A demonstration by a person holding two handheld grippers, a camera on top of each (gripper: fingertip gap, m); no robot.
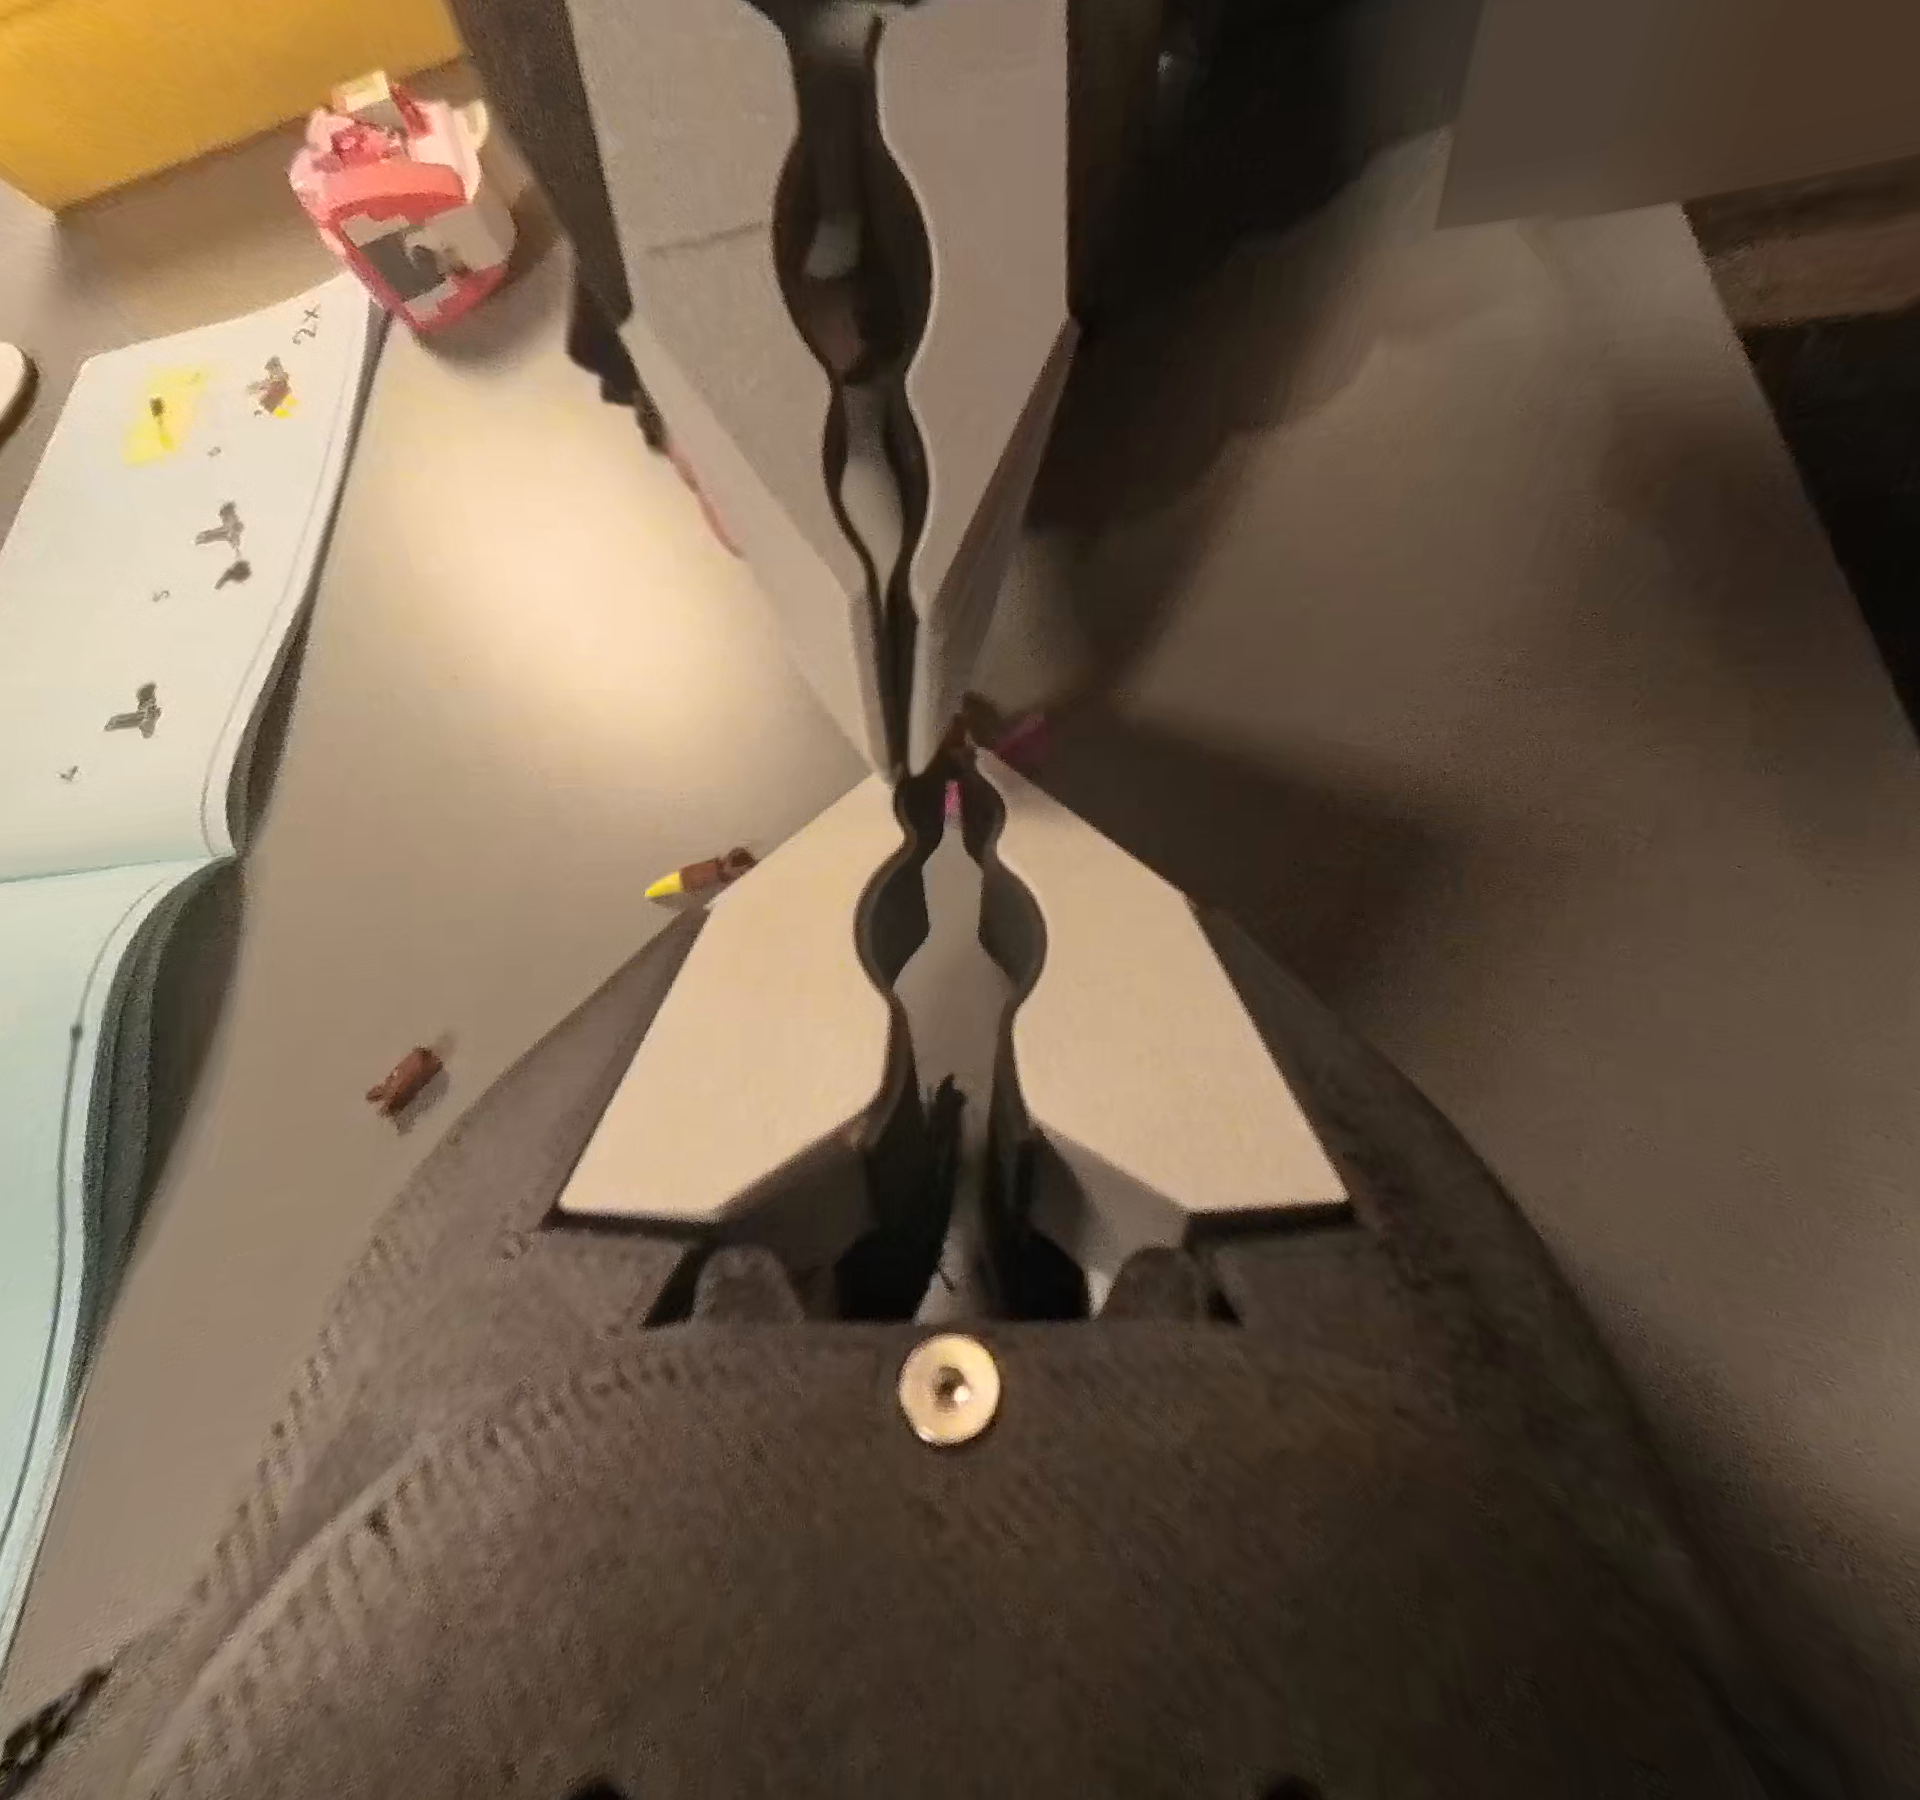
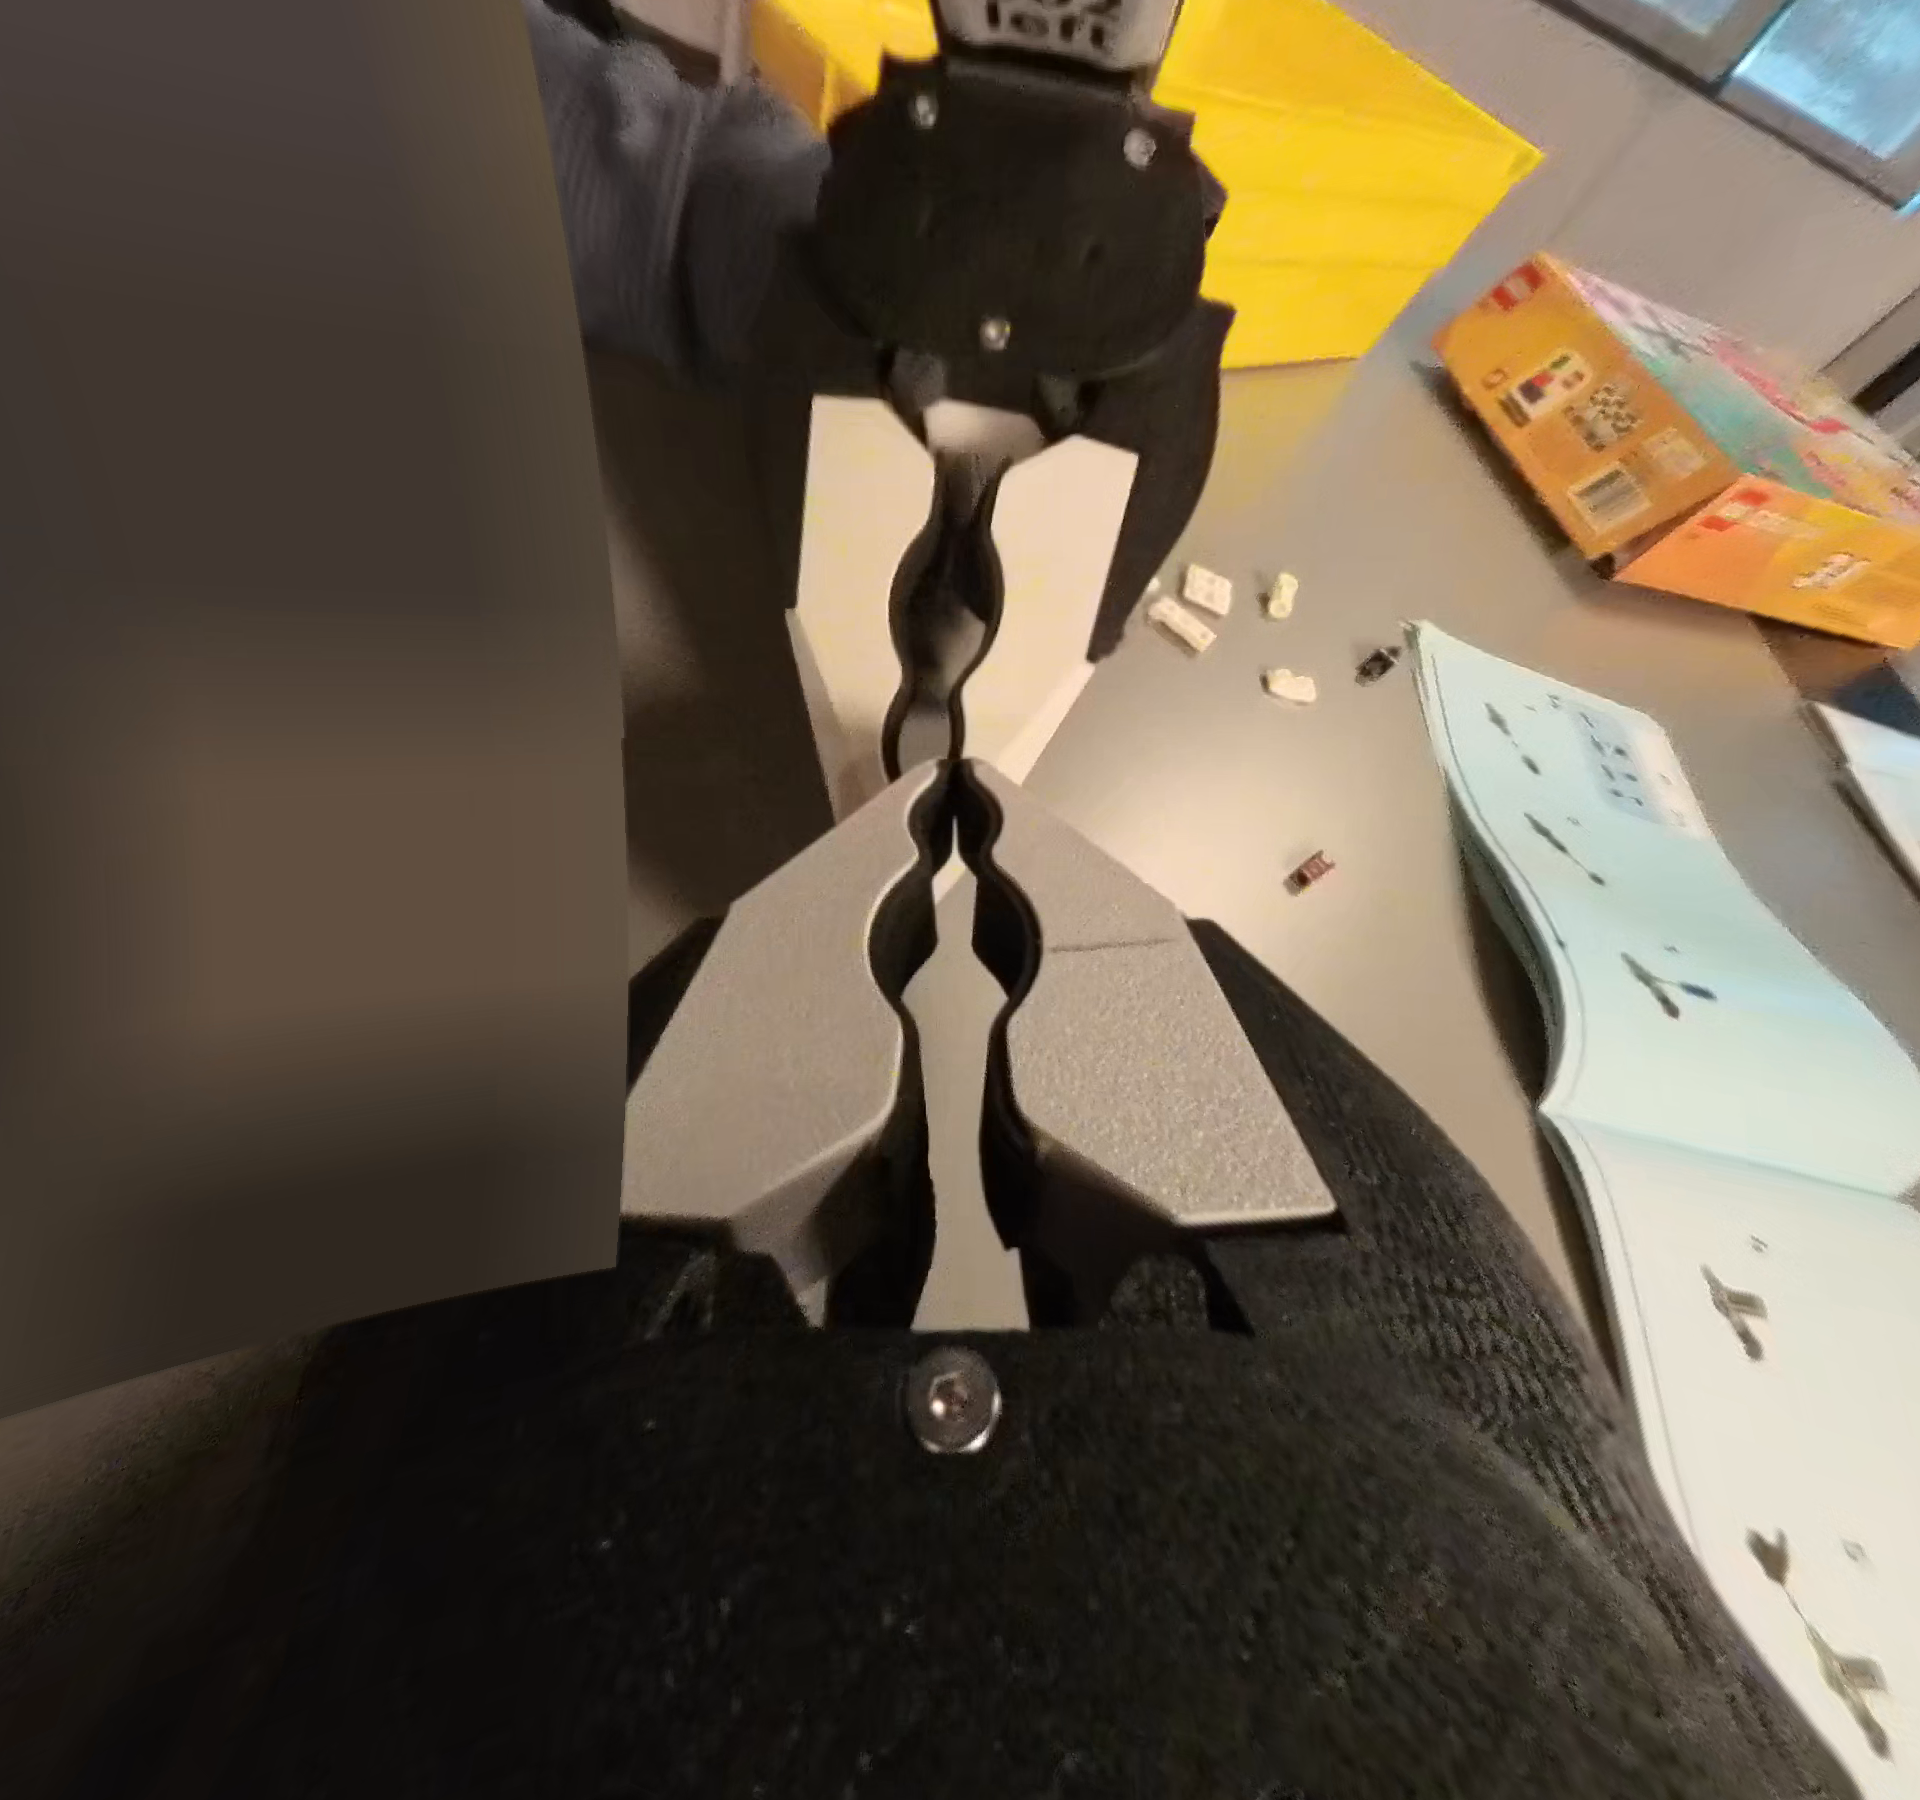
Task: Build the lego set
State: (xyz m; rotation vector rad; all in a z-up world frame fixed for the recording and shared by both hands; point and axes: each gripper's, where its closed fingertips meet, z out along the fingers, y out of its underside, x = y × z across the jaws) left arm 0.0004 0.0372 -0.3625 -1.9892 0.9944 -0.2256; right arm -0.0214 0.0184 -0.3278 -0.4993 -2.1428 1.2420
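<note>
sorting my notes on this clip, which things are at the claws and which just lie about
At the claws: left claw, shut on a small brown and pink piece; right claw, shut, tip to tip with it.
Lying about: instruction booklet; yellow-tipped brown piece; brown piece; white pieces; pink and white model; orange boxes; yellow bin.
</note>
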